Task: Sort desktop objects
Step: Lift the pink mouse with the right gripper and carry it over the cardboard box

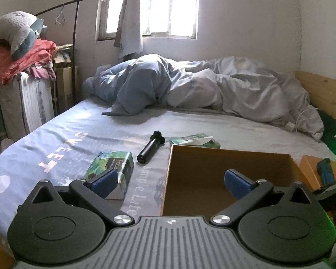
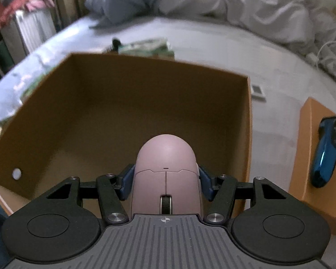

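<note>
My right gripper (image 2: pixel 165 183) is clamped on a pink mouse (image 2: pixel 166 174), blue pads (image 2: pixel 127 182) pressing both its sides, and I hold it over the open cardboard box (image 2: pixel 248 121). At three o'clock a blue device (image 2: pixel 327 152) lies on an orange box lid (image 2: pixel 306 139). My left gripper (image 1: pixel 171 182) hangs with jaws spread wide, gripping nothing. On the bed sheet (image 1: pixel 78 125) at eleven o'clock sits a green tissue pack (image 1: pixel 113 168); at twelve a black cylinder (image 1: pixel 150 146), an opened tissue pack (image 1: pixel 194 141) just beside it.
</note>
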